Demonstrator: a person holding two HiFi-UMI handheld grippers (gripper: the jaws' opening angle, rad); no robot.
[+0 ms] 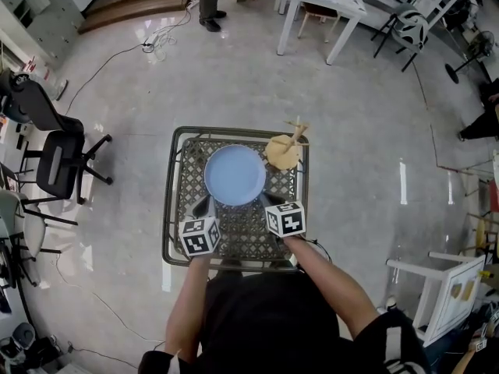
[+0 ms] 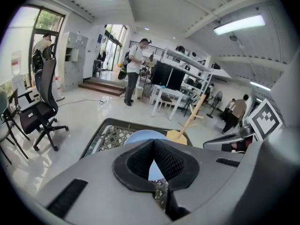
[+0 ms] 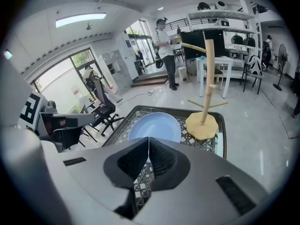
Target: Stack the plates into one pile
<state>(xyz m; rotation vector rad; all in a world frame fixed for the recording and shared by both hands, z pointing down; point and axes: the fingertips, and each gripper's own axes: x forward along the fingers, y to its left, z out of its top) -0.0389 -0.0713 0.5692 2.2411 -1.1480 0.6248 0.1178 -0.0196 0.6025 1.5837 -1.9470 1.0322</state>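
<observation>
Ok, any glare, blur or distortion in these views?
Head view: sharp, with white glare streaks on the glossy floor. Left gripper view: heavy fisheye bending, dark corners, ceiling light blown out. Right gripper view: same fisheye, window washed out, blue plate crisp.

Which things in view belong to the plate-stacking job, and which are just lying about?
Belong to the job:
- blue plate, on the lattice table
- left gripper, shut, holding nothing
- right gripper, shut, holding nothing

Just lying about:
- wooden stand, on the table's far right corner
- office chair
- white table
</observation>
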